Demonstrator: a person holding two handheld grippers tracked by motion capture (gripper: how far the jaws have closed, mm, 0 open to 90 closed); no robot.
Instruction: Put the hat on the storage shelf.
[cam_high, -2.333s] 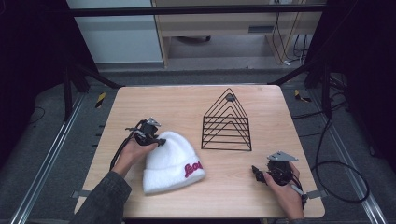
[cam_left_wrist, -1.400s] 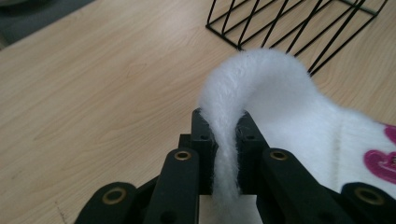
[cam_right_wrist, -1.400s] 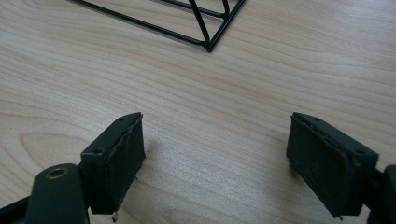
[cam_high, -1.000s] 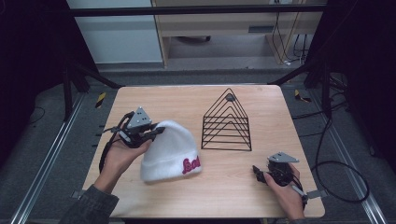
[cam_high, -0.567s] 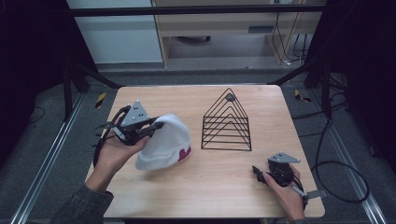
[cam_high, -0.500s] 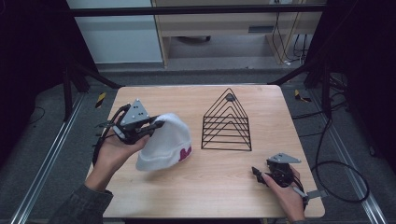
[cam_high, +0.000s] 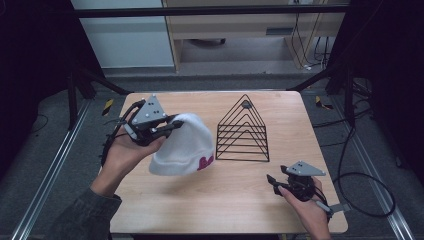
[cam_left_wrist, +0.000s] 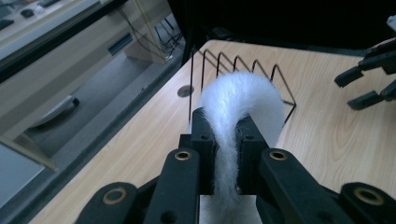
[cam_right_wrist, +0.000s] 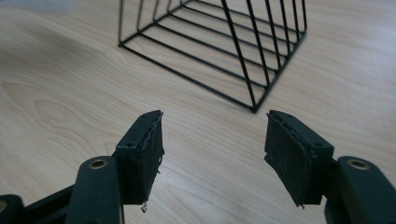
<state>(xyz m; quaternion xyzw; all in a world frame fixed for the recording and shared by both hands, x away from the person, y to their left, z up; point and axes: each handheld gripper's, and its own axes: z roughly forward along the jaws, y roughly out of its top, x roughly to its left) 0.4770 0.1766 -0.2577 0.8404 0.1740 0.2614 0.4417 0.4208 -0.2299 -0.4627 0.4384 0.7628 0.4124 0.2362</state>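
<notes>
A white knit hat (cam_high: 184, 146) with a red logo hangs above the table, lifted by its top end. My left gripper (cam_high: 172, 126) is shut on the hat (cam_left_wrist: 238, 100), whose fuzzy fabric is pinched between the jaws. A black wire rack (cam_high: 243, 131) shaped like a triangle stands just right of the hat, and the same rack (cam_left_wrist: 233, 65) lies behind the hat in the left gripper view. My right gripper (cam_high: 274, 181) rests low near the table's front right, open and holding nothing. In its own view the right gripper (cam_right_wrist: 214, 140) points at the rack (cam_right_wrist: 224, 42).
The wooden table (cam_high: 235, 200) has bare room in front of the rack and the hat. A round hole (cam_high: 245, 104) sits in the tabletop behind the rack. Metal rails (cam_high: 45, 175) and cables (cam_high: 360, 185) run beside the table on the floor.
My left gripper has lifted the hat off the table and raised it, moving slightly back and left. The right gripper has stayed in place.
</notes>
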